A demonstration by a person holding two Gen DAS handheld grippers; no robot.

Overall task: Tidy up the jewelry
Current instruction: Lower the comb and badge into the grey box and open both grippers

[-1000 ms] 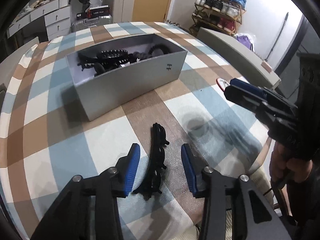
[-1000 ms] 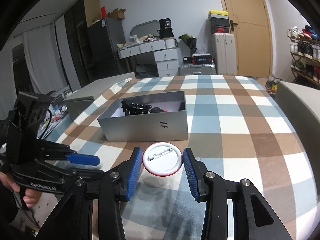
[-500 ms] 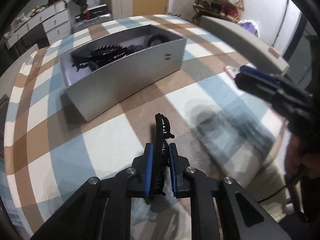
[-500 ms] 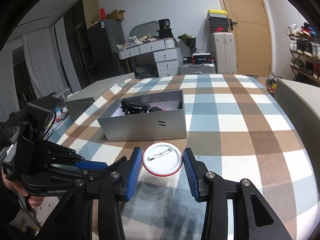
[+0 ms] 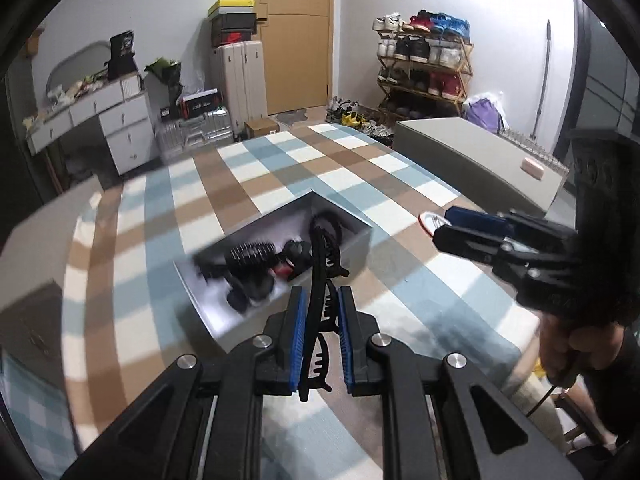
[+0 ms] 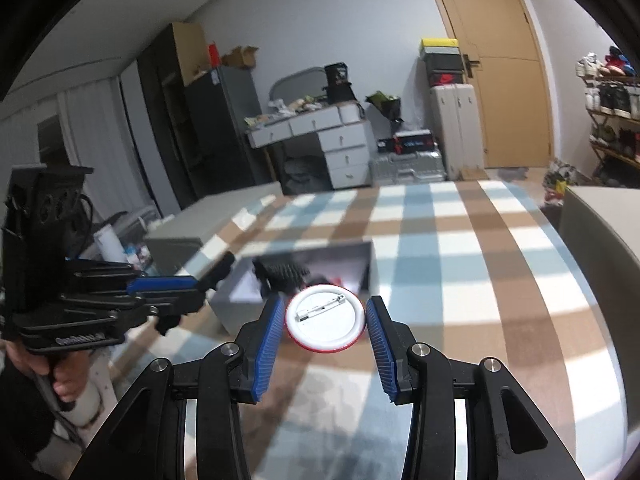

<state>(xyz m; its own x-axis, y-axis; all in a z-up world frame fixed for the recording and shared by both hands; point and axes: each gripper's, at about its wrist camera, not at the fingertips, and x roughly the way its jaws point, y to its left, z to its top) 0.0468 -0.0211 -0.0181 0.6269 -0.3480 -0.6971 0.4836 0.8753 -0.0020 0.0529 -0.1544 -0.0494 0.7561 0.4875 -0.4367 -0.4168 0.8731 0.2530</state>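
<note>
My left gripper point(image 5: 322, 294) is shut on a long black toothed hair clip point(image 5: 320, 264) and holds it in the air just in front of the open grey box point(image 5: 362, 244). Several black hair accessories point(image 5: 250, 256) lie in that box. In the right wrist view my right gripper point(image 6: 324, 304) is shut on a round pin badge point(image 6: 325, 322), white back with the pin showing and a red rim, held above the checked cloth near the box point(image 6: 230, 308). The left gripper point(image 6: 188, 284) shows at the left there; the right gripper point(image 5: 452, 224) shows at the right in the left wrist view.
A blue, brown and white checked cloth point(image 5: 420, 292) covers the table. A long grey lid-like slab point(image 5: 480, 160) lies along the table's right side and another point(image 6: 192, 232) at the left. A person's hand point(image 5: 580, 344) grips the right handle. Furniture and a shoe rack stand behind.
The left jaws closed on the hair clip as it lay on the cloth, then lifted it up toward the box. The right gripper rose a little with the badge still in it.
</note>
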